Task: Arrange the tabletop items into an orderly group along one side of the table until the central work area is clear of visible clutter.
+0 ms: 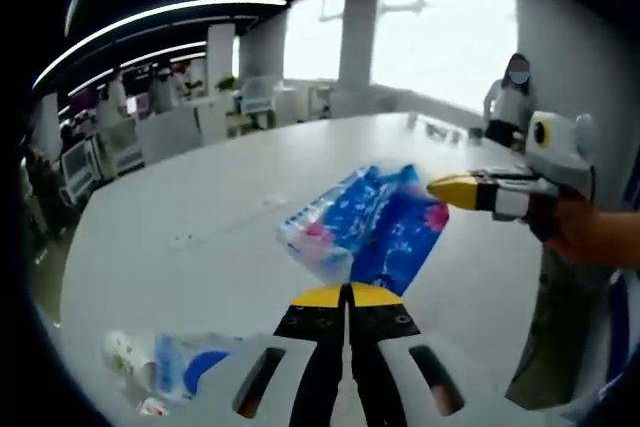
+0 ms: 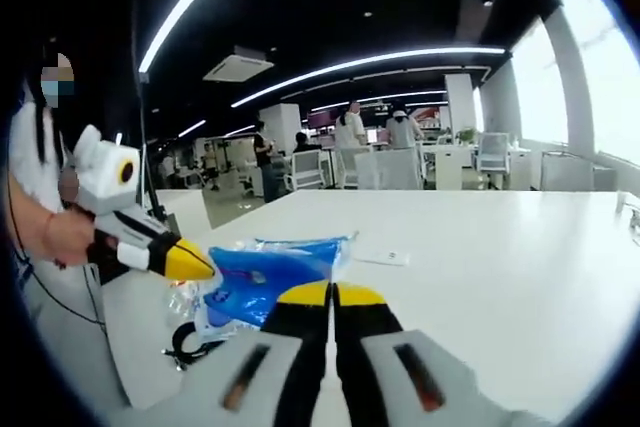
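Note:
A blue tissue pack [image 1: 365, 222] with pink print hangs tilted over the white table [image 1: 200, 197]. My left gripper [image 1: 345, 295] is shut, and its yellow tips pinch the pack's pale near edge. My right gripper [image 1: 440, 190] reaches in from the right, shut, with its tip at the pack's far pink corner. In the right gripper view the blue tissue pack [image 2: 260, 277] stretches between the left gripper [image 2: 192, 265] and my right gripper [image 2: 333, 294], whose shut tips sit on its near end.
A clear bag with white and blue items [image 1: 165, 362] lies at the near left edge. A black cable [image 2: 185, 342] and crumpled clear plastic lie under the pack. A white slip [image 2: 385, 258] lies further out. A person [image 1: 515, 97] stands at the table's far end.

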Action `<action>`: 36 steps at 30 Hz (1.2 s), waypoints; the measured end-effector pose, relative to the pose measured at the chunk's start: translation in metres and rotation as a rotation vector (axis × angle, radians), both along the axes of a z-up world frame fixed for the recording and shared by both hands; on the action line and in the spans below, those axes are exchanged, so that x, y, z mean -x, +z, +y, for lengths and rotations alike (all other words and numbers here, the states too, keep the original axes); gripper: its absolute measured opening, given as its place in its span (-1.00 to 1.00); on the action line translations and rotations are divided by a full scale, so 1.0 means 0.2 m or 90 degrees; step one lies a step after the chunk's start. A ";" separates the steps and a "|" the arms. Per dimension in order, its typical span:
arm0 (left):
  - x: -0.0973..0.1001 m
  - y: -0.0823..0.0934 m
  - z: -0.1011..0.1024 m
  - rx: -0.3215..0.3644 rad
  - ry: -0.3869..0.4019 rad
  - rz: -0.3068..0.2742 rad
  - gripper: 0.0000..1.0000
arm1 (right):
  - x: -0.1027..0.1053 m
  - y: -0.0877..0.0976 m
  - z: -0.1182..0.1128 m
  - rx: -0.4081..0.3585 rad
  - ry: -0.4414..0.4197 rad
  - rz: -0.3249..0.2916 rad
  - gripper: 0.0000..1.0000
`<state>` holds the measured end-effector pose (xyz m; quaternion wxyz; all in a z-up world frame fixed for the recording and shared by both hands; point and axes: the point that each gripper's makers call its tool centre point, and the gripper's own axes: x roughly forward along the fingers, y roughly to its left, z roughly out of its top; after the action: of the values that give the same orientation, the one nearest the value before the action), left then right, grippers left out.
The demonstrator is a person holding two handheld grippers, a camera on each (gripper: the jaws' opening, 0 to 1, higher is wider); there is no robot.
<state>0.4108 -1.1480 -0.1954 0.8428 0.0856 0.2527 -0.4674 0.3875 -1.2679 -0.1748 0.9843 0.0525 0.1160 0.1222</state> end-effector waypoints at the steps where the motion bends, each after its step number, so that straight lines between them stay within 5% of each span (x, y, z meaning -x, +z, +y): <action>1: 0.00 0.00 -0.02 0.000 -0.005 0.000 -1.00 | 0.00 0.00 -0.01 0.000 -0.003 0.001 -1.00; 18: 0.02 -0.15 -0.29 -0.015 -0.048 0.014 -1.00 | 0.04 -0.17 -0.28 0.006 -0.065 0.030 -1.00; 36: 0.02 -0.46 -0.53 -0.055 -0.077 0.052 -1.00 | 0.06 -0.49 -0.52 -0.005 -0.108 0.097 -1.00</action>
<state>0.4070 -1.2532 -0.2865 0.7979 0.1182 0.3010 -0.5088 0.3756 -1.3722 -0.2721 0.9792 0.0753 0.1852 0.0343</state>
